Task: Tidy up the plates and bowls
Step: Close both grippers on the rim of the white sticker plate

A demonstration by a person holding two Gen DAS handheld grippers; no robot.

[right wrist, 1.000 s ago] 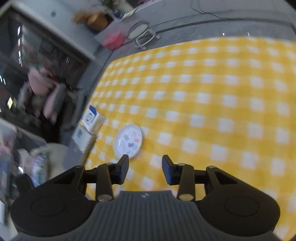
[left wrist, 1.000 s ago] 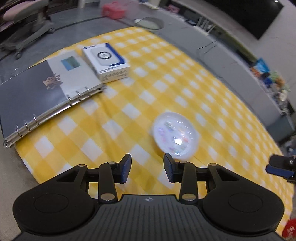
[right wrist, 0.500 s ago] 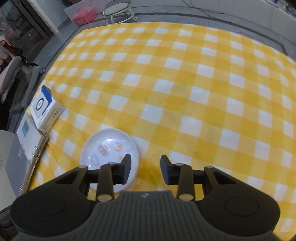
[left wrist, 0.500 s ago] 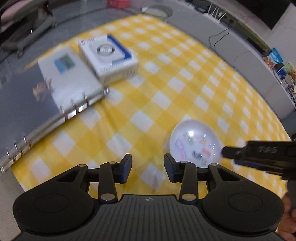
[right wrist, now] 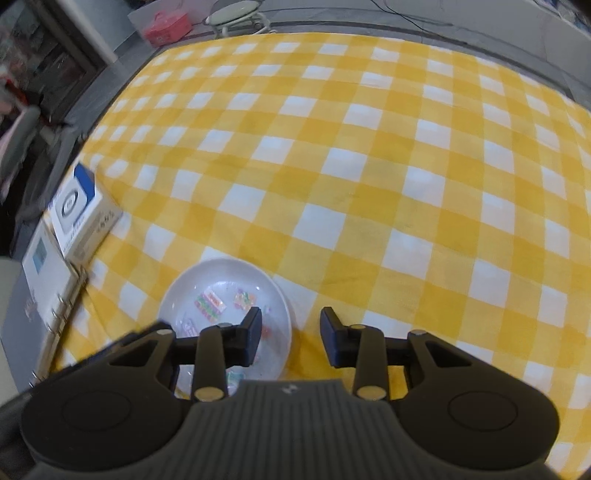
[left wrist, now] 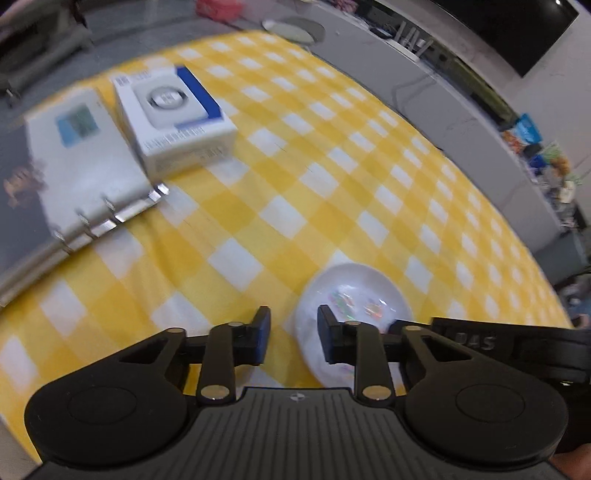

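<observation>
White plate [right wrist: 225, 295], printed centre, lies on yellow-checked cloth [right wrist: 369, 177] near binder [left wrist: 74, 177] and box [left wrist: 170, 118]. Left gripper [left wrist: 291, 338] and right gripper [right wrist: 290, 338]: jaws closing, straddling opposite rims, not yet pinching. Advice: seat each rim fully before lifting level.

A lived-in home room, looking like a living or dining area

A yellow-and-white checked tablecloth [right wrist: 369, 155] is covering the table ahead of the tongs. A ring binder [left wrist: 70, 177] and a small white-and-blue product box [left wrist: 173, 118] are lying on it, ahead and to the left of the left tongs. Beyond the table, a long grey counter [left wrist: 461, 107] is running along the wall under a dark screen [left wrist: 509, 29], carrying cables and colourful packets [left wrist: 528, 133]. A pink case [right wrist: 168, 27] and a round stool [right wrist: 232, 9] are standing on the grey floor past the far table edge.
</observation>
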